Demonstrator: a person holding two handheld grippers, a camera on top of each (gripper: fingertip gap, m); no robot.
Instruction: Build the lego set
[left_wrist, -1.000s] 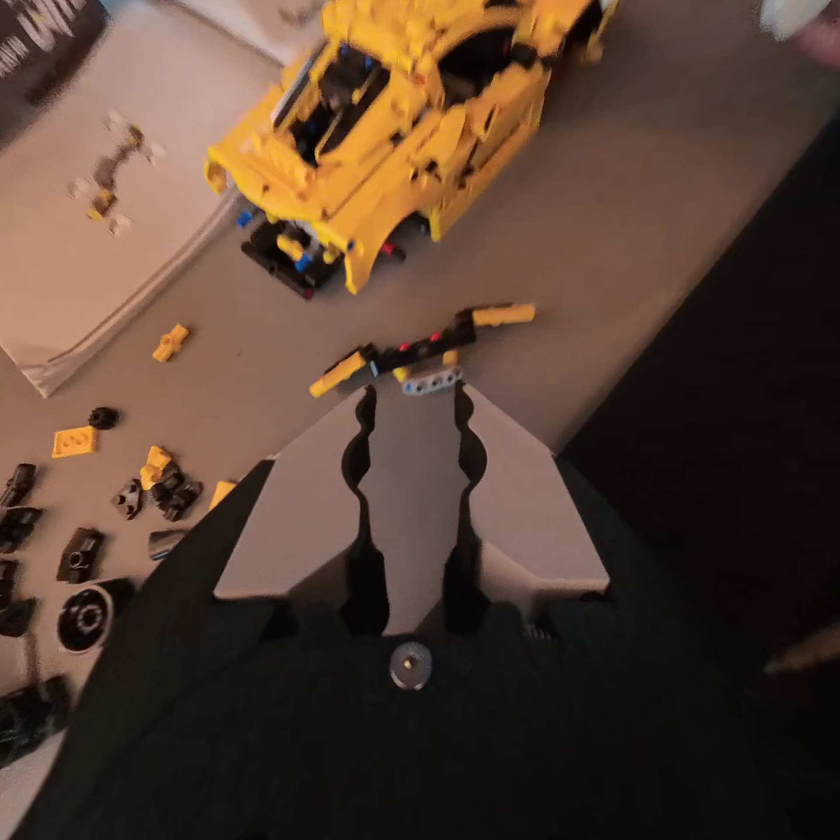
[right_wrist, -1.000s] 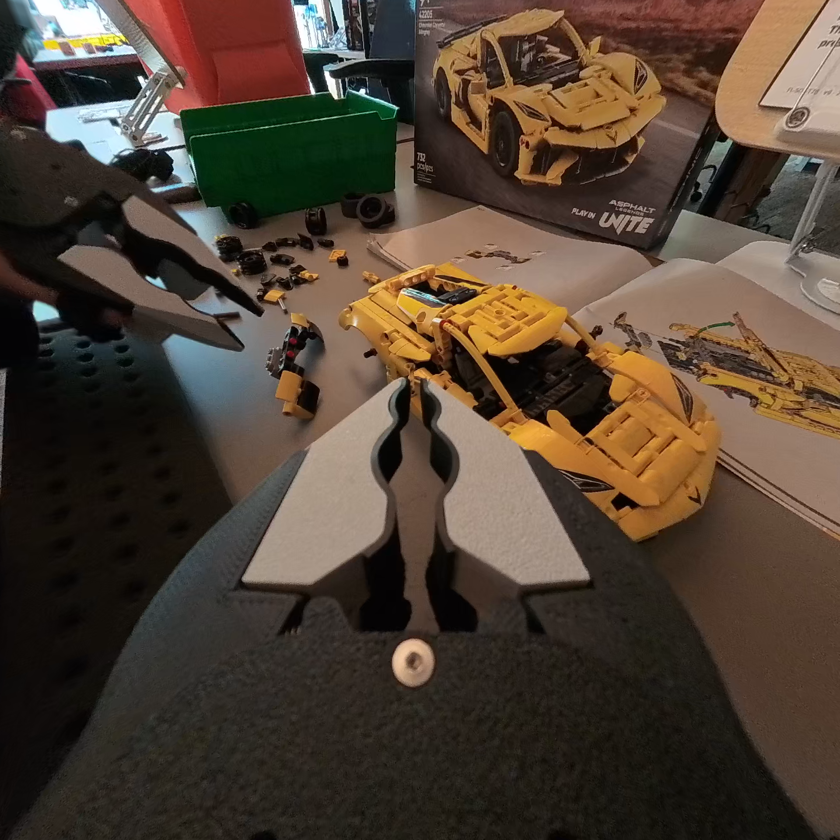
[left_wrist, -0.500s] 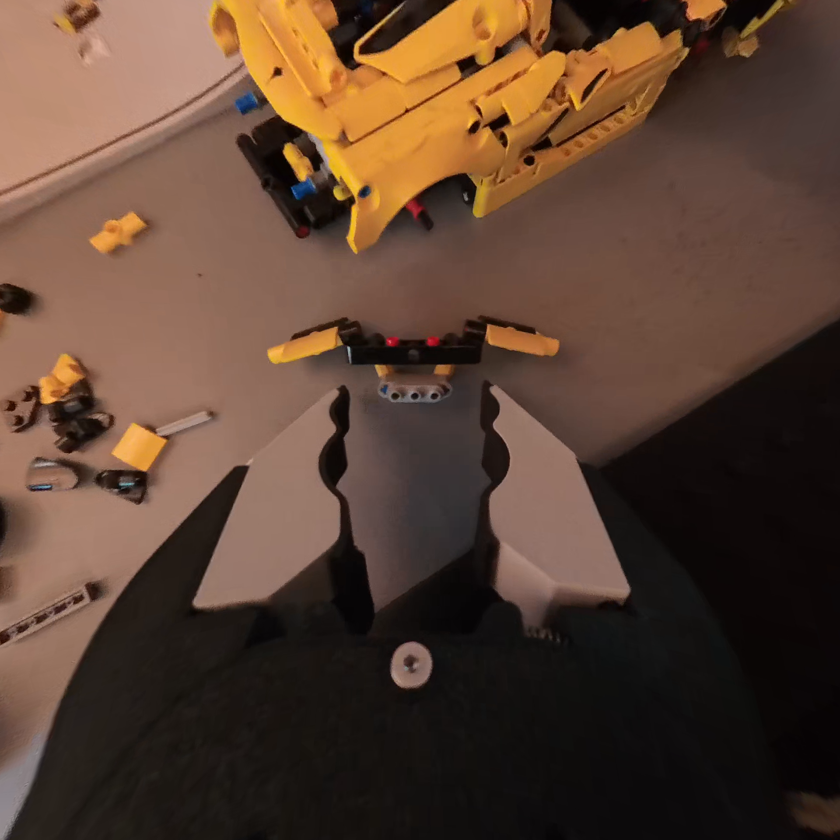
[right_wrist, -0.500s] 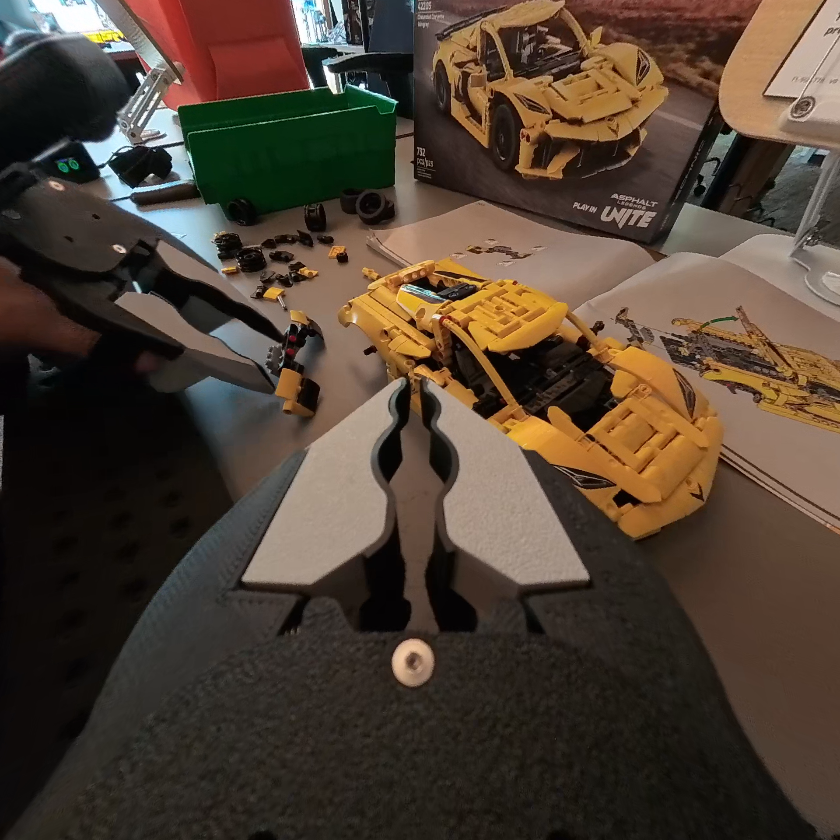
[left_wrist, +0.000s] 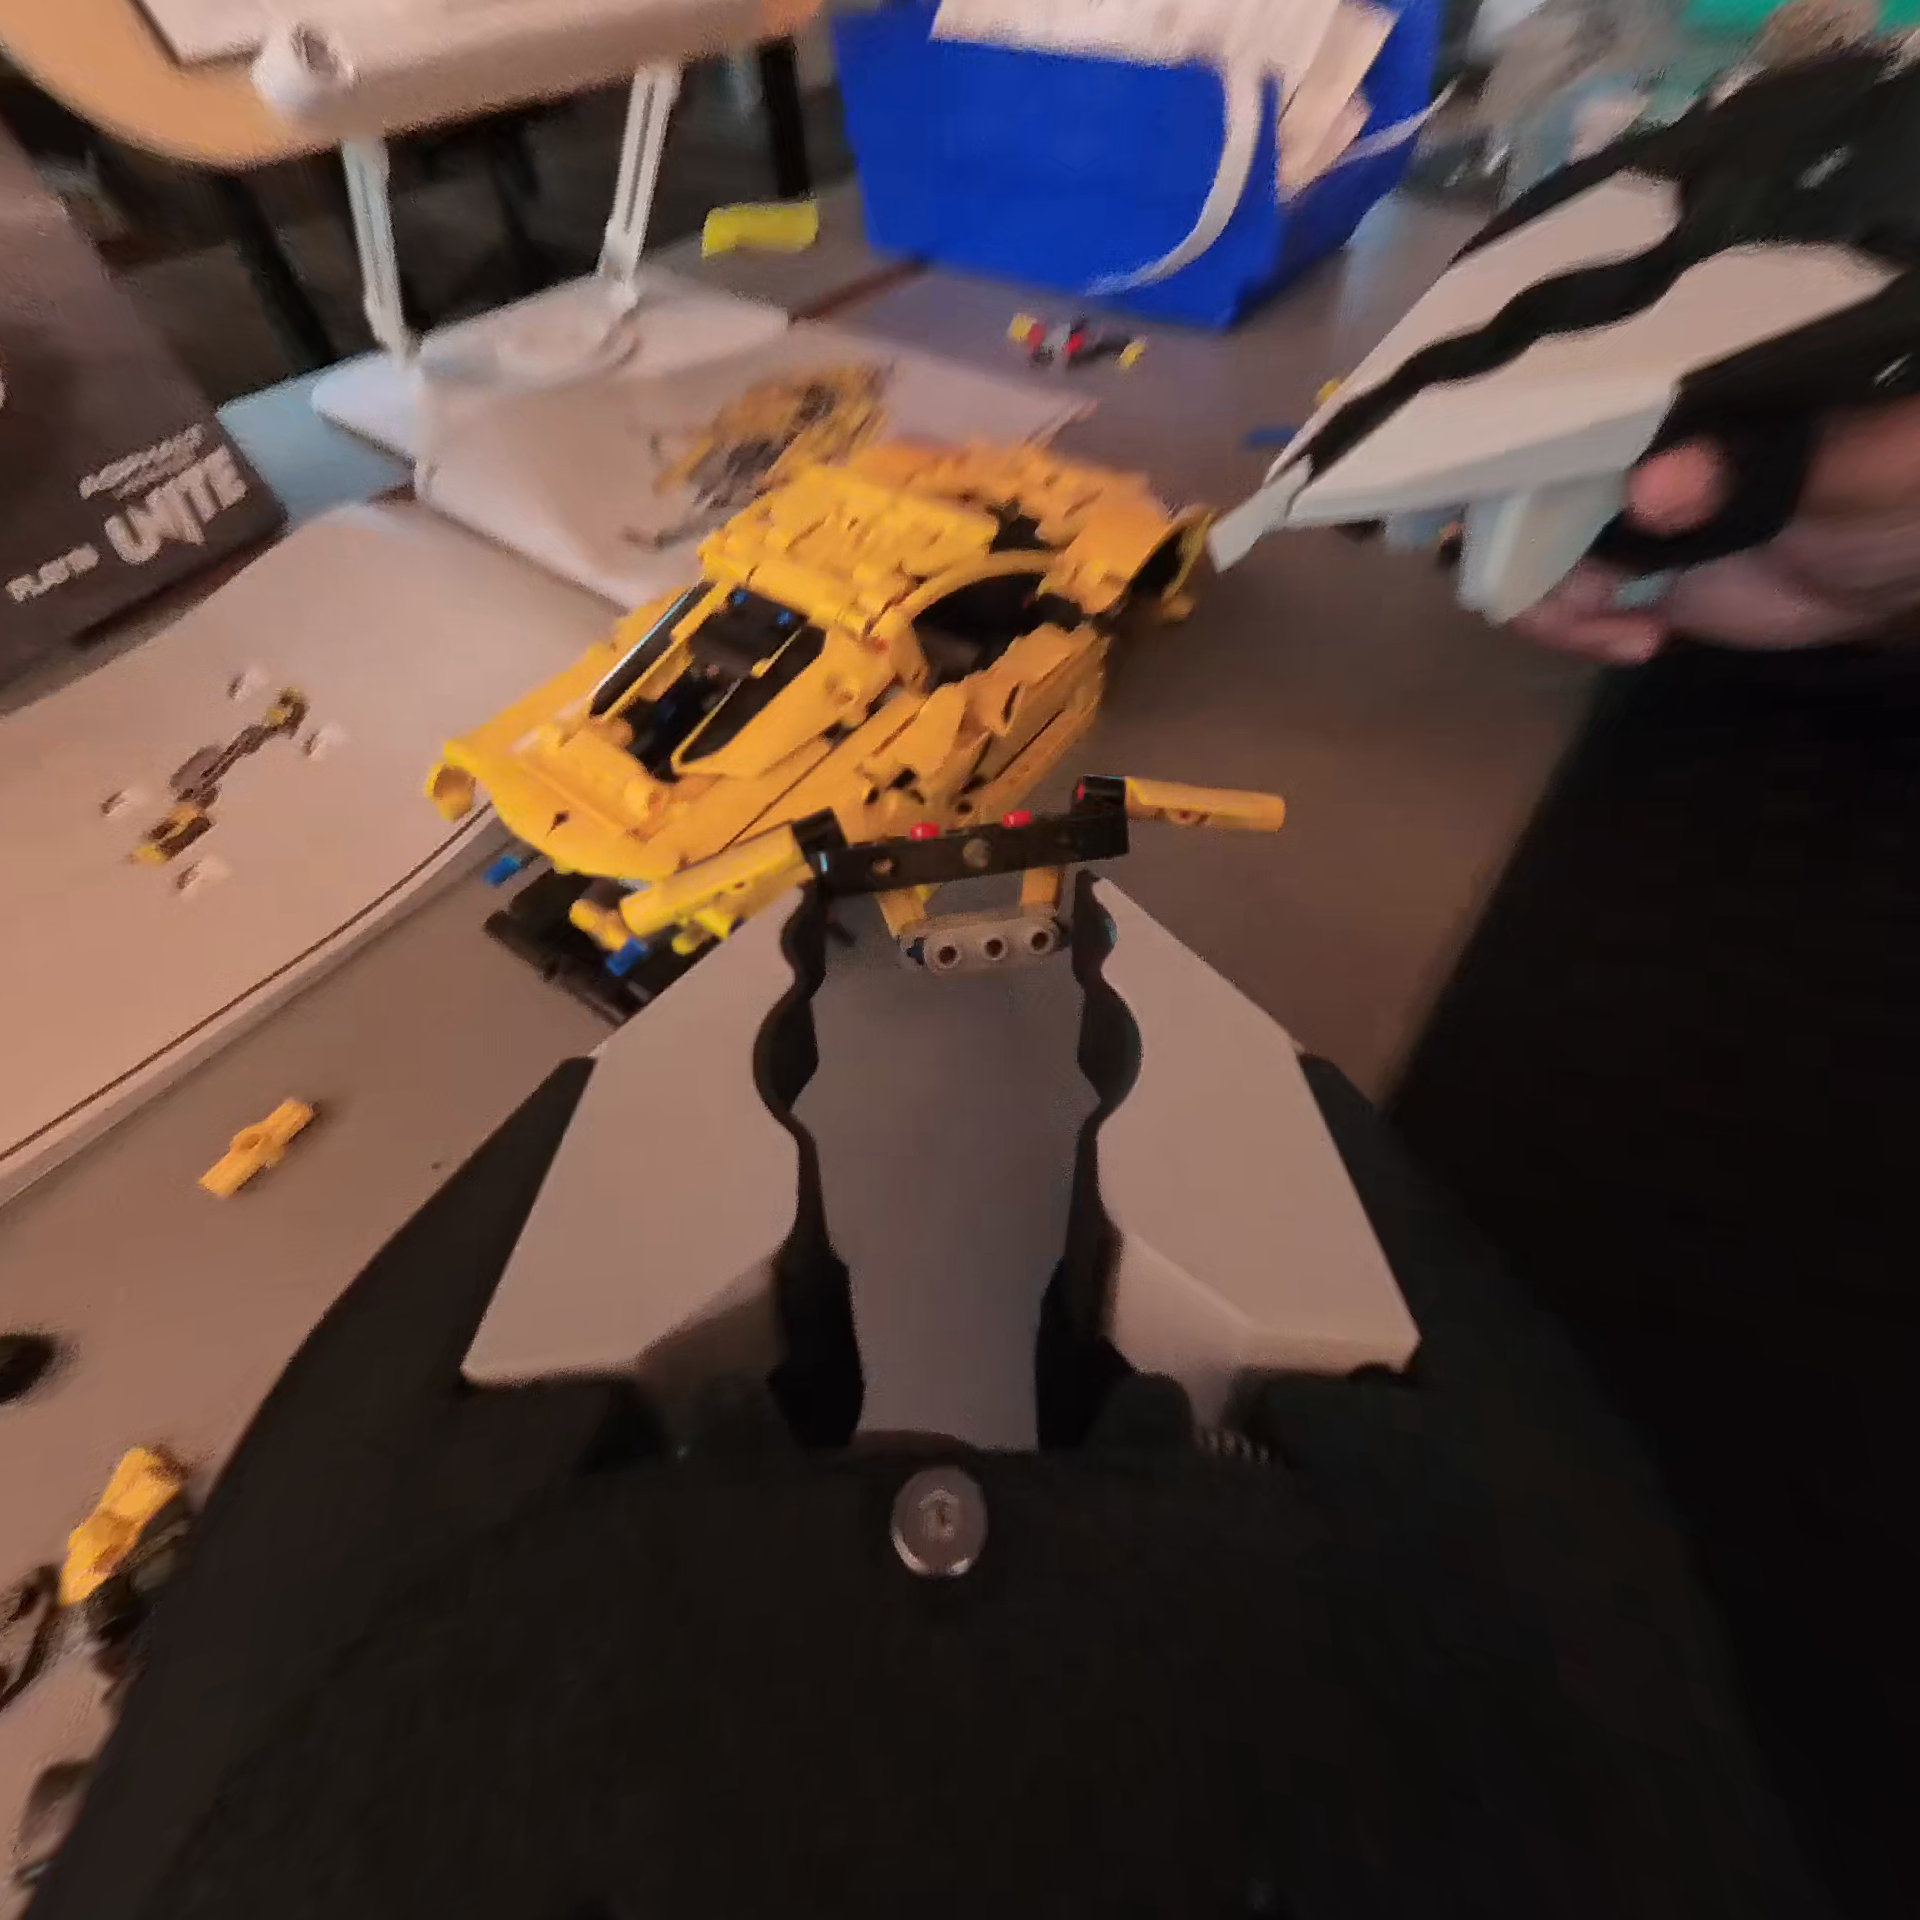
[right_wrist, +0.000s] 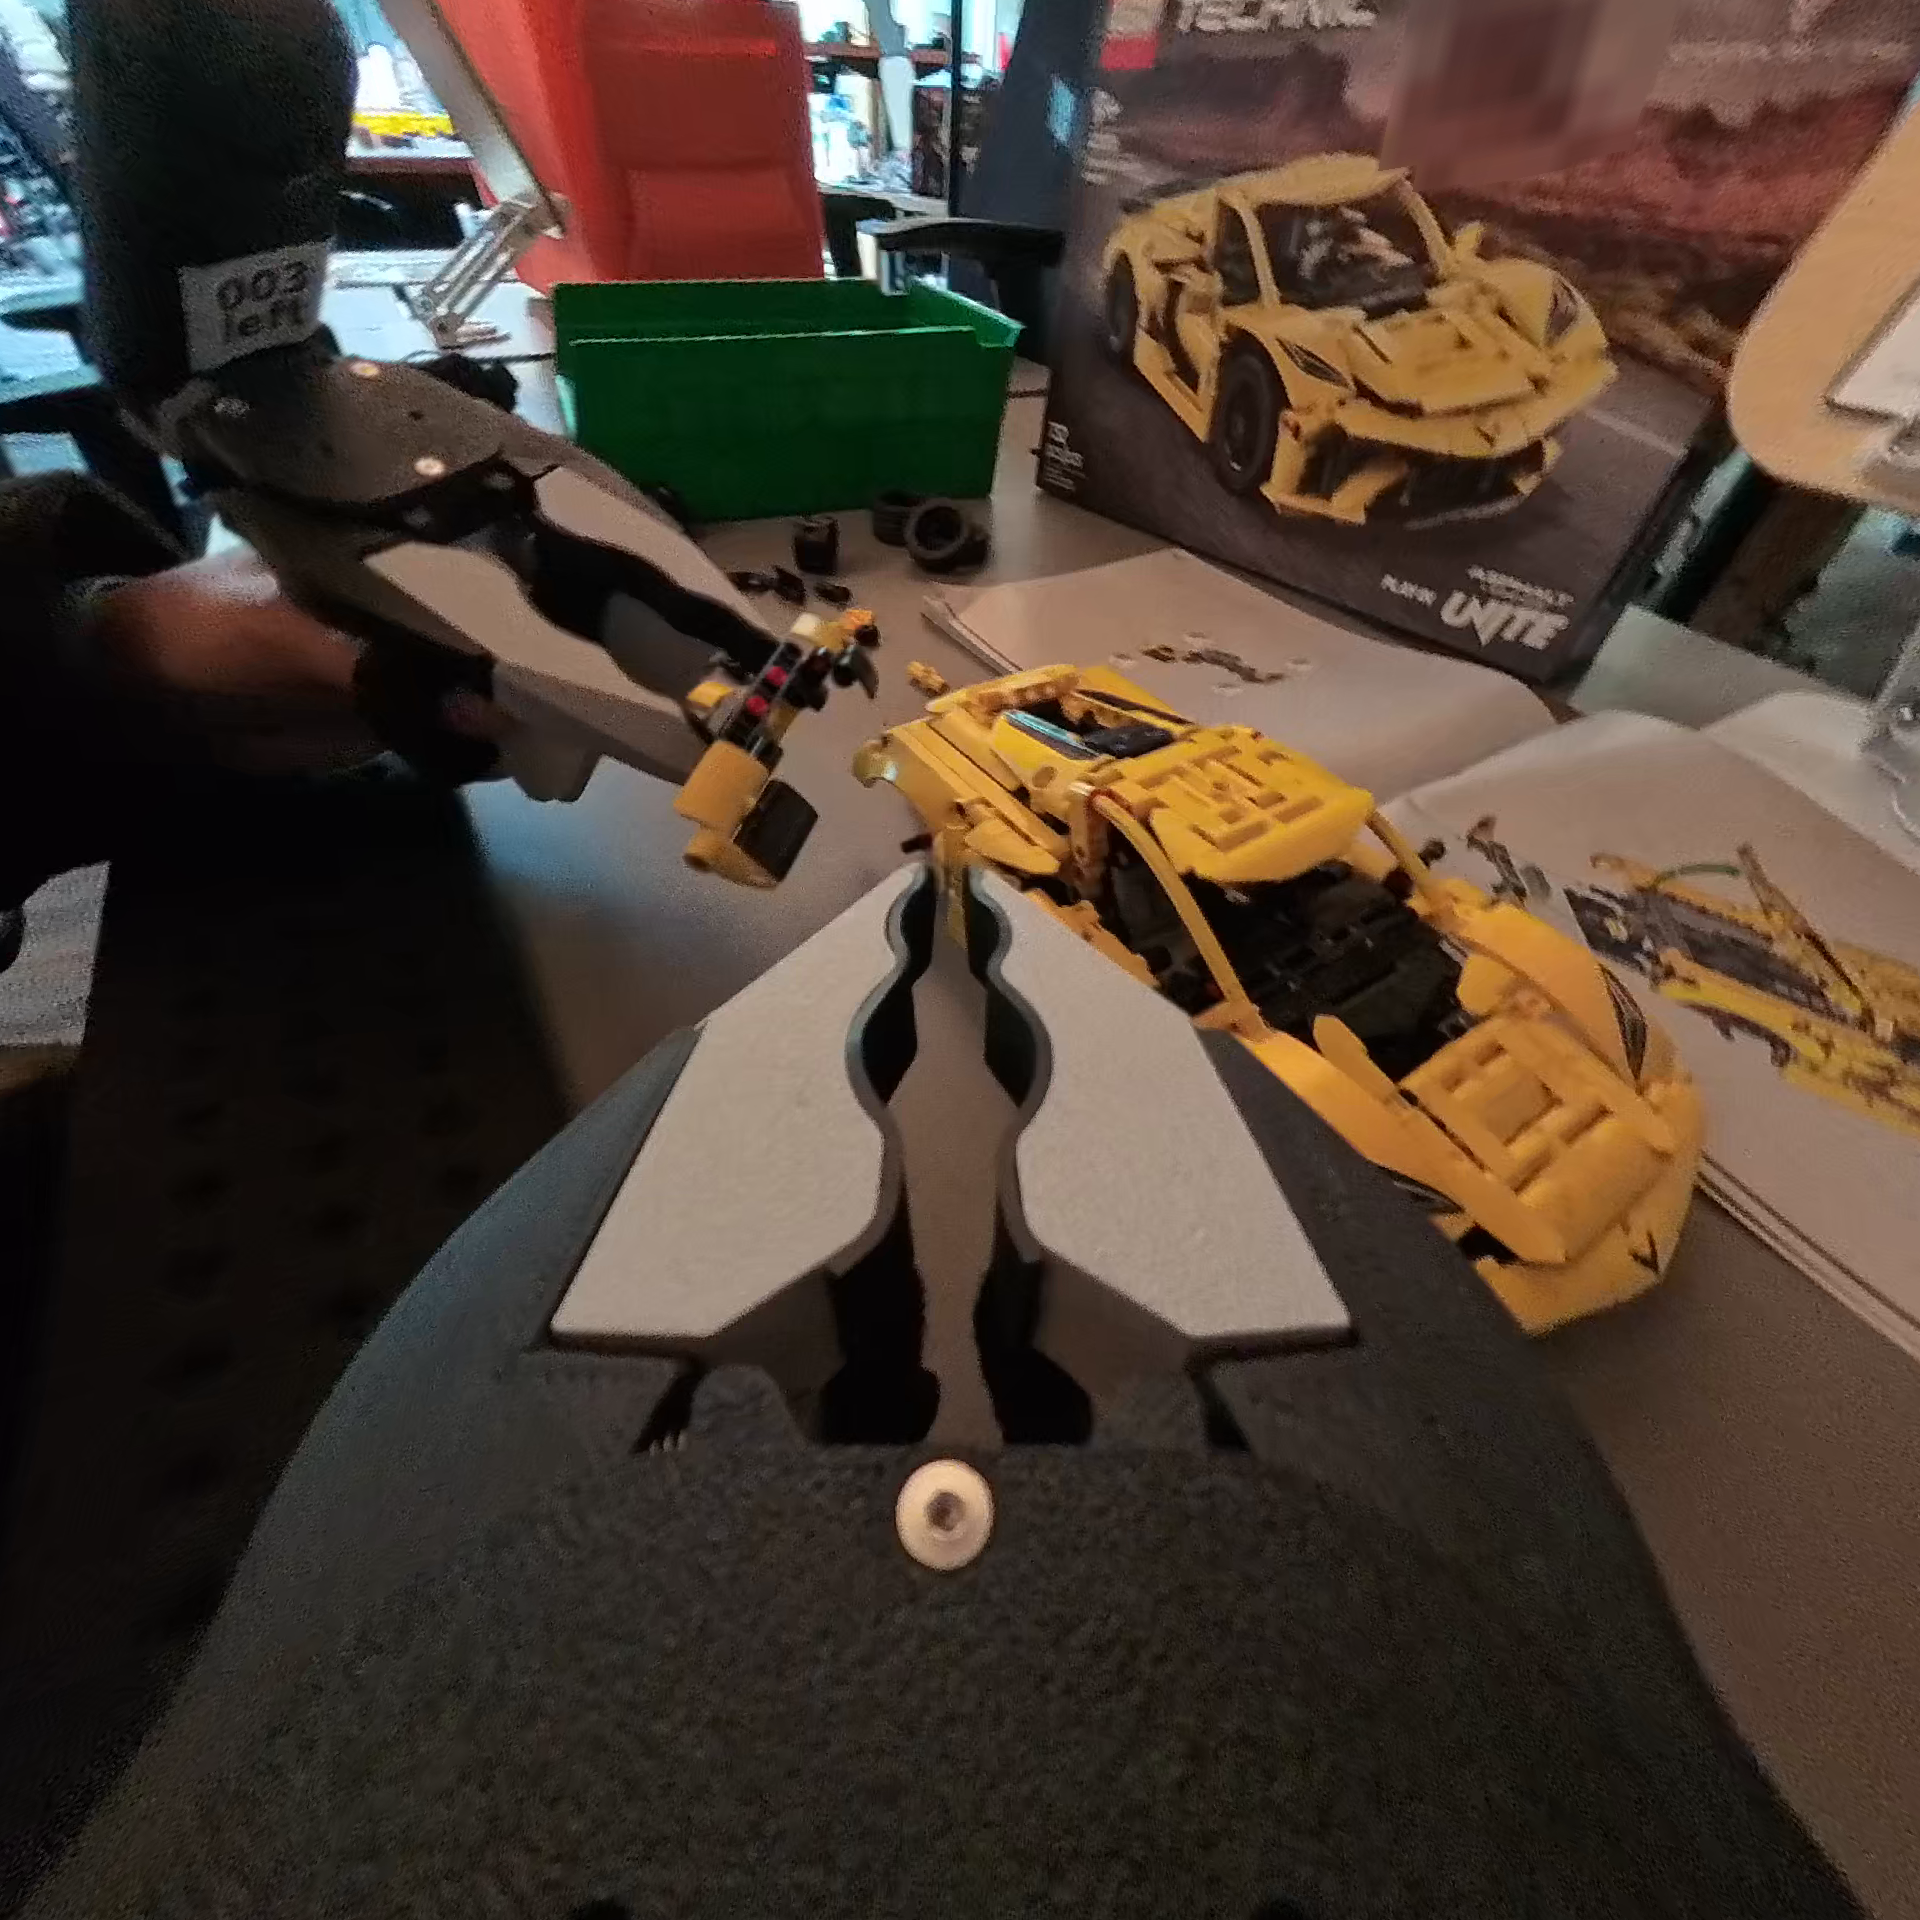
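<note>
1. Left wrist view. Left gripper (left_wrist: 951, 914) clamped on the wing sub-assembly (left_wrist: 961, 847): black beam crosswise at the fingertips, yellow arms sticking out both sides, grey three-hole piece hanging between the fingers. Lifted clear of the table (left_wrist: 364, 1049), held level, likely so the beam meets the car square-on.
2. Same view. Yellow car (left_wrist: 821, 665) resting on the table just beyond the held part, partly on the open instruction booklet (left_wrist: 156, 831). Frame blurred; which end of the car faces the part not certain, probably the rear.
3. Same view. Loose yellow connector (left_wrist: 255, 1146) alone on the table, well apart from the car. Right gripper (left_wrist: 1247, 509) upper right, tip near the far end of the car.
4. Right wrist view. Right gripper (right_wrist: 951, 883) nearly closed, narrow slit only, nothing between the fingers; aimed at the car (right_wrist: 1278, 935), plausibly ready to steady it during the press-fit.
5. Same view. Left gripper (right_wrist: 727, 691) at left carrying the wing sub-assembly (right_wrist: 753, 764) in the air, near the car's closer end, not touching.
6. Same view. Green bin (right_wrist: 779, 400), loose tyres (right_wrist: 930, 525) and set box (right_wrist: 1403, 312) behind, out of the working path.
</note>
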